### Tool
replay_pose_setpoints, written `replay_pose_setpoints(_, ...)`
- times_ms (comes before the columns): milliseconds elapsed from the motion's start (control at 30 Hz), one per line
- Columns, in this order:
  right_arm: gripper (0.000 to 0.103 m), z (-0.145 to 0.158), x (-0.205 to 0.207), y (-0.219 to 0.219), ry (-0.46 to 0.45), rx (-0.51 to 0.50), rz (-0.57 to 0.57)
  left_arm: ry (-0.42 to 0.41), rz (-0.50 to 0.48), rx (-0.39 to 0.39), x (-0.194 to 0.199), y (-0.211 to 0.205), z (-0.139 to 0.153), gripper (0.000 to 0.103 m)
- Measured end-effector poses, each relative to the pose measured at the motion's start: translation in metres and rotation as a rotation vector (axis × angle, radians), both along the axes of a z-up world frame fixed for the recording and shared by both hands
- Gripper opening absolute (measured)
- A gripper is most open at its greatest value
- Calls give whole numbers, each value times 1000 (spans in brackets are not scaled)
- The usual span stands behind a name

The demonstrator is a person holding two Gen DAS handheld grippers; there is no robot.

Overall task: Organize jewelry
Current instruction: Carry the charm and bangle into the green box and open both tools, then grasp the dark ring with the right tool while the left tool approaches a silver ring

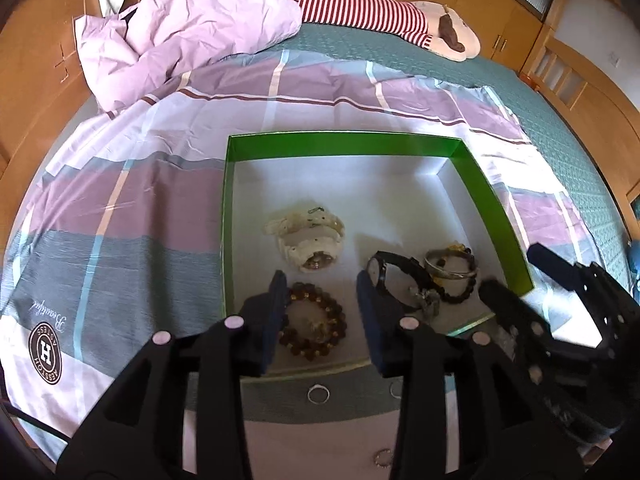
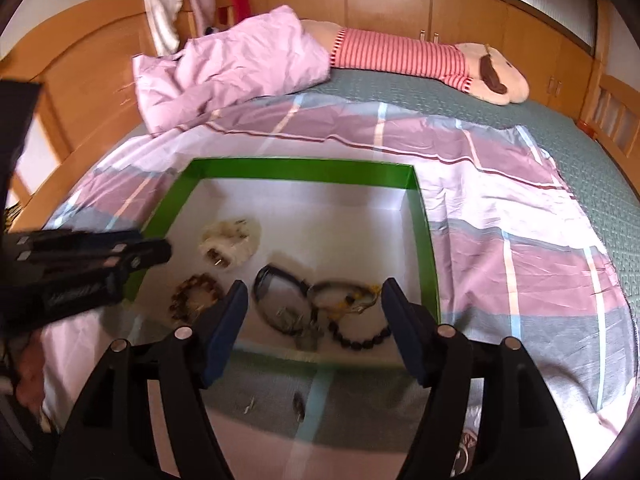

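Nearest you, two small rings, a plain ring [image 1: 318, 394] and a twisted ring [image 1: 383, 459], lie loose on the bed sheet [image 1: 120, 184] outside the box; they look light, hard and slippery, so pinch across the band; your left gripper [image 1: 322, 308] stands part open, empty, straddling the brown bead bracelet [image 1: 313, 327]; take that floppy strand across one side; your right gripper [image 2: 314, 334] is wide open, holding nothing, above the black watch [image 2: 280, 304]; beyond, the cream watch [image 1: 308, 238] rests inside the green box [image 1: 340, 142]
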State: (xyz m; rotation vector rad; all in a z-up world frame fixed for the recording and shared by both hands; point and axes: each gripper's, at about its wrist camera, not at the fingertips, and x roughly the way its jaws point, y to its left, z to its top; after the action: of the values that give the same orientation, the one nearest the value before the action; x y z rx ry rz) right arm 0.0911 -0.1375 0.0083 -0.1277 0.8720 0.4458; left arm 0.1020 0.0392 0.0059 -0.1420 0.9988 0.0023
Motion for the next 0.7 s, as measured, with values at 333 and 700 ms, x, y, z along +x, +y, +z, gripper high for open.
replay_pose_setpoints(333,65,-50,-40,1,180,-80,93,70,-84,-25,-63,-17,-10,37)
replay_pose_setpoints(700,53,-93,-27,24,209,-151,77,170,-70,11,-68,-10,-36,45)
